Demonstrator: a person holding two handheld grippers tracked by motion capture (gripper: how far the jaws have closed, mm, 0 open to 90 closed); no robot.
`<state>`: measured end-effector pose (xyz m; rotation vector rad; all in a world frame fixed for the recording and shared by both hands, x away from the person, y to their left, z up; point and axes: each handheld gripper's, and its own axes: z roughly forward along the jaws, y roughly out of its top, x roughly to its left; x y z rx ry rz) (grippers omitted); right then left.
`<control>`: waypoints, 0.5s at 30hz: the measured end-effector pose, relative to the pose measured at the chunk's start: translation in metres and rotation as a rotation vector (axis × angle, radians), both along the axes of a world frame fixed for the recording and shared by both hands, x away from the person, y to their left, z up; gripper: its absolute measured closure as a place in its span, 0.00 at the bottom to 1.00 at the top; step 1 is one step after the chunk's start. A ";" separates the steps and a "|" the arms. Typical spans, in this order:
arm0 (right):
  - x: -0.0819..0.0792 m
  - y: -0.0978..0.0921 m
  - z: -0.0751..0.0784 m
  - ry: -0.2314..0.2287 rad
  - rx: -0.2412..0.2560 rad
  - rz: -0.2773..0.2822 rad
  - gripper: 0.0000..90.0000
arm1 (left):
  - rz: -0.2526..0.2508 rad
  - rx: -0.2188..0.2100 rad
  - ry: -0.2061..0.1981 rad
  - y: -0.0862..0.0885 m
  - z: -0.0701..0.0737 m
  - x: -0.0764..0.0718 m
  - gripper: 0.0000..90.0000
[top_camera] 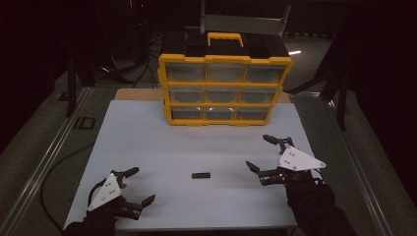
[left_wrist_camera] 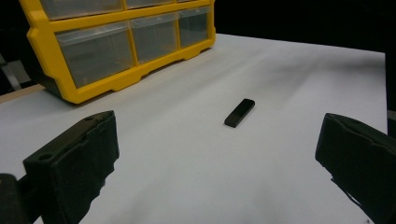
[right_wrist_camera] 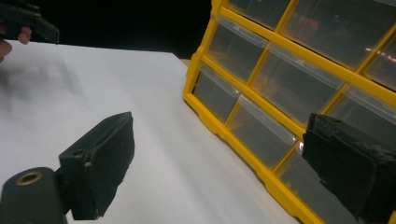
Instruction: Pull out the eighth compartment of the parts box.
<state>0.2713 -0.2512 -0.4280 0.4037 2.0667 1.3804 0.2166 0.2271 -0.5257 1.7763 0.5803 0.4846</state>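
Small black bar (top_camera: 200, 175) lies flat on the white surface (top_camera: 162, 142), near the front edge, roughly midway btwn the two hand-held grippers and touching neither. In the left gripper view the bar (left_wrist_camera: 239, 112) sits ahead of the jaws, nearer the right-hand one, long axis angled away. Too small and dark to say what it is; prob. a plastic or metal block.

Left hand-held gripper (top_camera: 137, 187) is at the front-left corner of the surface, jaws spread wide, nothing btwn them. Grey three-cornered plate on top, gloved hand (top_camera: 93, 223) behind it. Its own view shows the same: both black jaws well apart w/ bare white surface between, gripper (left_wrist_camera: 217, 154) holding nothing.

Right hand-held gripper (top_camera: 259, 152) is at the front right, farther from the front edge than the left one, jaws also wide open and empty, pointing left toward the middle of the surface. Dark sleeve and glove (top_camera: 314, 196) come in from the bottom right. In the right gripper view the gripper (right_wrist_camera: 224, 163) looks at the cabinet's lower drawers, w/ one jaw overlapping the drawer fronts in the picture.

Yellow drawer cabinet (top_camera: 224, 88) stands upright at the back of the surface, centred: three rows of three clear drawers, all shut, black top w/ yellow handle. Well apart from the bar. Room around is dark.
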 end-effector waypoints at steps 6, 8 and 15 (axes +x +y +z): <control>0.010 0.010 0.000 -0.003 -0.008 0.015 0.10 | -0.002 0.002 -0.001 0.000 0.000 0.000 0.00; 0.013 0.012 -0.001 -0.006 -0.011 0.016 0.10 | -0.002 0.000 0.000 0.000 0.000 0.000 0.00; 0.024 0.022 -0.004 -0.025 -0.023 0.029 0.10 | -0.008 0.003 0.002 -0.001 0.000 0.001 0.00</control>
